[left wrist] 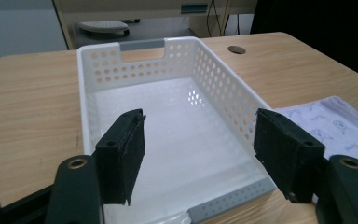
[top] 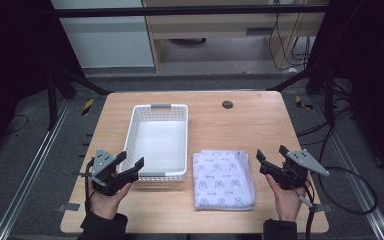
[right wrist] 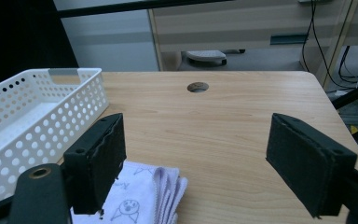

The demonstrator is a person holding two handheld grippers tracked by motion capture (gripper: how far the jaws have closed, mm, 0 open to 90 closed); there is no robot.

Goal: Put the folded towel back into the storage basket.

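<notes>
A white perforated plastic basket (top: 179, 111) (left wrist: 214, 77) (right wrist: 81, 98) with grey handles stands empty on the wooden table, left of centre. To its right lies a folded lilac cloth (top: 223, 179) (left wrist: 328, 121) (right wrist: 140, 196) printed with small drawings. My left gripper (top: 130, 161) (left wrist: 200, 154) is open, held at the basket's near left corner, its jaws wide apart over the basket's near end. My right gripper (top: 271, 154) (right wrist: 196, 163) is open too, held just right of the cloth, with nothing between its jaws.
The table (top: 250, 125) has a round cable hole (top: 227, 104) (left wrist: 236, 49) (right wrist: 197, 87) at the back right. Bare wood lies behind the cloth. Cables (top: 352, 192) trail on the floor to the right. A wooden desk (top: 220, 25) stands beyond the table.
</notes>
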